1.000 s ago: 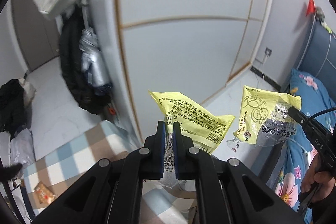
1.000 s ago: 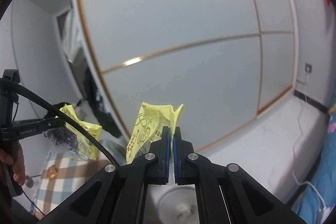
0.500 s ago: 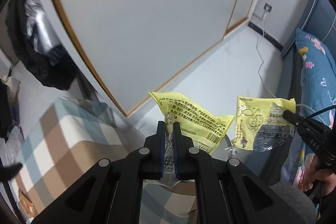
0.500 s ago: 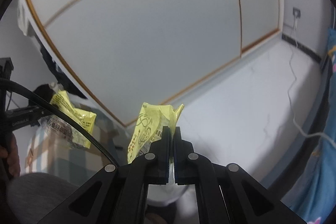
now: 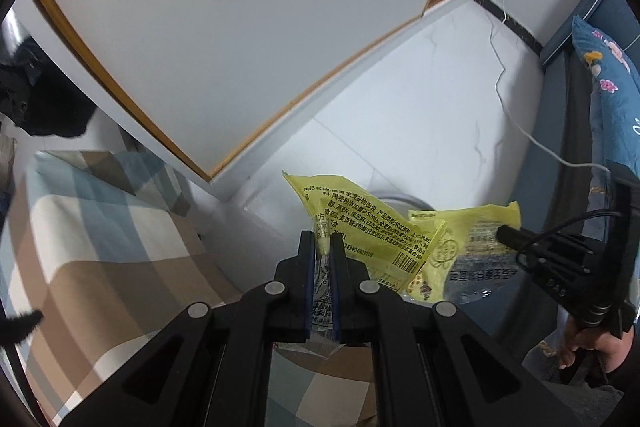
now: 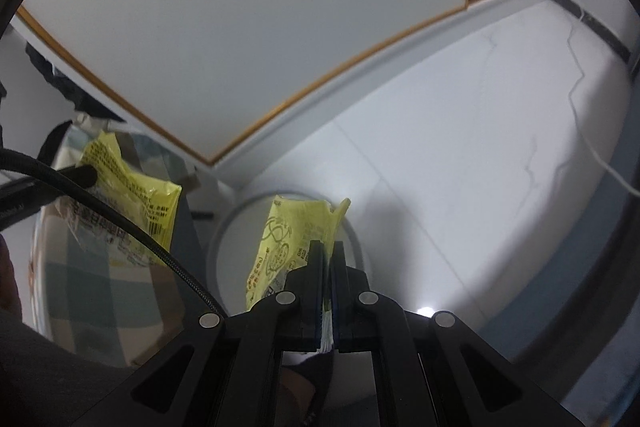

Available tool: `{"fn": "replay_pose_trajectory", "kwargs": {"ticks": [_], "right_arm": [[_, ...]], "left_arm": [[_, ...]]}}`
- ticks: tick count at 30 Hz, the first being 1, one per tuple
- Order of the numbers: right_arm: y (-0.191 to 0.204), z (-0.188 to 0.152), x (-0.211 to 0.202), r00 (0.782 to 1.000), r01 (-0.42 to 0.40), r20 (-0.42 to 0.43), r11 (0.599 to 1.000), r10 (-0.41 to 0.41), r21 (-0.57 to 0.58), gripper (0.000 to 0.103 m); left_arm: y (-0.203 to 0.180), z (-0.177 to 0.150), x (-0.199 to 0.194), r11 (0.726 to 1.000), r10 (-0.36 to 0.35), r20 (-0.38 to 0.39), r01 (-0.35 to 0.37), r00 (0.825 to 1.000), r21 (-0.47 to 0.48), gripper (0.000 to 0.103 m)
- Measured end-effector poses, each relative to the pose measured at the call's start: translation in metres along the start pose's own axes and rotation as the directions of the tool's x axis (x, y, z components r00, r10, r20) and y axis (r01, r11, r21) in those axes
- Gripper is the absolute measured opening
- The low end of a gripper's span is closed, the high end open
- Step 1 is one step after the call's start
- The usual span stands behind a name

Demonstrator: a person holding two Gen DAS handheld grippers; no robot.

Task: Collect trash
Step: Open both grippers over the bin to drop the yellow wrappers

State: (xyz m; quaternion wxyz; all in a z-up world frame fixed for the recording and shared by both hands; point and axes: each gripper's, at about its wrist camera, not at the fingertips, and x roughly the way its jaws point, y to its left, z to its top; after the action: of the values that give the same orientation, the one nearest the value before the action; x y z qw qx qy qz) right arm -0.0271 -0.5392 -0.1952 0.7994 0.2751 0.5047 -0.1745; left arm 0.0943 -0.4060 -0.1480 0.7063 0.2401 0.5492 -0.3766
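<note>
My left gripper (image 5: 323, 241) is shut on a yellow snack wrapper (image 5: 360, 219) with black print and a barcode. My right gripper (image 6: 327, 247) is shut on a second yellow wrapper (image 6: 288, 239) and holds it above a round white trash bin (image 6: 224, 227) on the floor. In the left wrist view the right gripper (image 5: 505, 235) and its wrapper (image 5: 464, 247) hang at the right, next to my wrapper, with the bin rim (image 5: 396, 195) just behind. In the right wrist view the left gripper (image 6: 86, 175) and its wrapper (image 6: 132, 199) hang at the left.
A checked blue, brown and white cloth (image 5: 88, 235) covers the surface at the left. White wardrobe doors with wood trim (image 5: 248, 27) stand behind. The floor is white tile (image 5: 432, 115) with a white cable (image 5: 516, 115). A blue floral bed (image 5: 608, 91) is at the right.
Both grippers have tipped downward and come lower with their wrappers. The bin and floor now fill the lower view, and the two wrappers have come closer together.
</note>
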Motion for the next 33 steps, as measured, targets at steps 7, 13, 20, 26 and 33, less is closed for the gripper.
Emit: {"fn": "replay_pose_trajectory", "kwargs": {"ticks": [7, 13, 20, 26, 33], "right_arm": [[-0.004, 0.006, 0.034, 0.996, -0.009, -0.085, 1.000, 0.011, 0.020, 0.006], [-0.008, 0.003, 0.057, 0.989, -0.039, -0.142, 0.998, 0.046, 0.048, 0.011], [-0.015, 0.000, 0.053, 0.987, -0.048, -0.151, 0.996, 0.059, 0.080, 0.026], [-0.031, -0.007, 0.037, 0.986, -0.046, -0.156, 0.991, 0.066, 0.125, 0.032], [-0.049, -0.009, 0.022, 0.994, -0.020, -0.102, 0.980, 0.040, 0.197, 0.045]], "left_arm": [[-0.004, 0.005, 0.012, 1.000, -0.028, -0.050, 0.028, 0.998, -0.005, 0.003], [-0.010, 0.008, 0.021, 0.999, -0.027, -0.070, 0.029, 0.997, 0.022, 0.003], [-0.019, 0.011, 0.034, 0.998, -0.024, -0.107, 0.029, 0.994, 0.047, 0.003], [-0.030, 0.012, 0.048, 0.997, -0.028, -0.158, 0.040, 0.987, 0.071, 0.003], [-0.047, 0.011, 0.072, 0.993, -0.038, -0.245, 0.064, 0.969, 0.100, 0.005]]}}
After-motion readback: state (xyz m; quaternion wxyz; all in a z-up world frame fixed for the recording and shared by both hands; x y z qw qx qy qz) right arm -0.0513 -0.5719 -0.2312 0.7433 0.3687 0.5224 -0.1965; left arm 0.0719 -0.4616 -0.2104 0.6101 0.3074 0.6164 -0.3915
